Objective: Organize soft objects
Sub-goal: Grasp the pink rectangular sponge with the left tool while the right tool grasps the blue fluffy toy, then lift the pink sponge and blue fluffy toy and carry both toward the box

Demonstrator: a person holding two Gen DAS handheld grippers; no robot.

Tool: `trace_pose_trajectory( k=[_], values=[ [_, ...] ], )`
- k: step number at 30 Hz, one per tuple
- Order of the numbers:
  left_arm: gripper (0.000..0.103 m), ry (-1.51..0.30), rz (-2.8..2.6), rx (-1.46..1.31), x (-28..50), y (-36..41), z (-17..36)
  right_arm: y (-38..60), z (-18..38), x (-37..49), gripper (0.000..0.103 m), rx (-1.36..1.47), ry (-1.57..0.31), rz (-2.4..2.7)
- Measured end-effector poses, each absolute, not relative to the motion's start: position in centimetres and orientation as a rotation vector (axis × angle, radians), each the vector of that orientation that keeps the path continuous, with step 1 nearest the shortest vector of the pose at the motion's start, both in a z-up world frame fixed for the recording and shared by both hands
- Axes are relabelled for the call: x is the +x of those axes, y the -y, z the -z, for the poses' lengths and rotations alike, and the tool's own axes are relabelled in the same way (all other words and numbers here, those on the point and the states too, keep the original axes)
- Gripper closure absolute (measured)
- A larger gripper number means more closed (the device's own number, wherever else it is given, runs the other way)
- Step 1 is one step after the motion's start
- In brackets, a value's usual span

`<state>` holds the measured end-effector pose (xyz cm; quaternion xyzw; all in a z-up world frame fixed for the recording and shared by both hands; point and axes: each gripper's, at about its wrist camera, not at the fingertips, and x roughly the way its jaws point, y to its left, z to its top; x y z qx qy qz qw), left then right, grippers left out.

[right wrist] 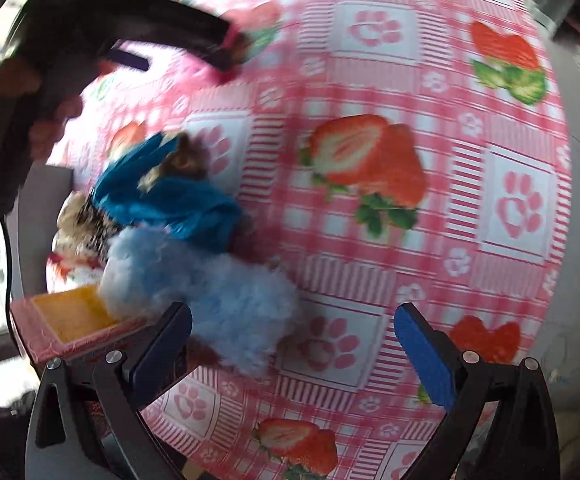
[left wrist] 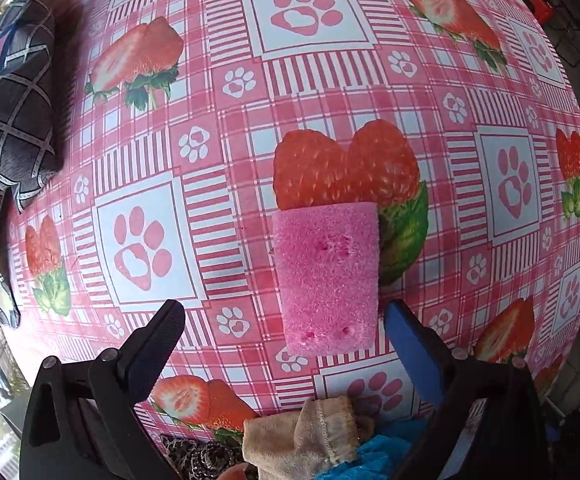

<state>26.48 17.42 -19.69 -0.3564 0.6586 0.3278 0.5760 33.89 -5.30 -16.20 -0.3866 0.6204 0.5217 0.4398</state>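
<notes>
Misalignment risk: left gripper (left wrist: 283, 330), jaws apart and empty, flanks pink sponge (left wrist: 326, 276) off-centre, so closing may push it aside.

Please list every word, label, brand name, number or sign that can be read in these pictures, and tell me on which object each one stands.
None: no readable text in either view.
Tablecloth: only printed strawberries and paw prints, no letters.
Pink sponge: no label.
Cloths near the bottom edge: no tag visible.
Right wrist view: blurred; no writing shows on the yellow box.
</notes>
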Motion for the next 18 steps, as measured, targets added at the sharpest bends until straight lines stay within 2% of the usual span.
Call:
trace_pose_trajectory(
  k=[2,5,6,7,8,9,10,11,12,18],
  values=[
    [0.015,-1.556,-0.762,-0.859,26.0,-17.4,20.4,4.7,17.3,32.1,0.001,-1.024,-1.548,-1.333],
    [0.018,-1.536,-0.749,-0.899,25.7,-17.6,20.8,5.0,18.4,28.7,0.002,-1.075,-1.549,-1.365],
    [0.019,-1.535,-0.742,-0.899,25.7,-17.7,20.8,4.9,18.7,28.0,0.007,-1.073,-1.551,-1.368],
    [0.021,-1.533,-0.737,-0.889,25.8,-17.7,20.8,4.9,18.9,27.8,0.025,-1.069,-1.558,-1.366],
    [0.026,-1.528,-0.736,-0.88,26.1,-17.8,20.7,4.7,19.4,27.4,0.039,-1.073,-1.578,-1.355],
    [0.029,-1.52,-0.737,-0.873,26.2,-17.8,20.5,4.7,20.0,27.0,0.064,-1.084,-1.608,-1.328],
    [0.039,-1.513,-0.741,-0.867,26.6,-17.9,20.2,4.4,20.6,26.3,0.071,-1.092,-1.624,-1.306],
    [0.052,-1.505,-0.744,-0.863,26.7,-18.0,19.9,4.6,20.7,26.2,0.073,-1.083,-1.627,-1.291],
    [0.057,-1.501,-0.747,-0.861,27.0,-18.4,19.7,4.8,20.4,26.5,0.078,-1.044,-1.638,-1.285],
    [0.057,-1.49,-0.766,-0.874,25.6,-18.9,19.6,8.0,20.3,33.8,0.079,-0.799,-1.727,-0.947]
  ],
)
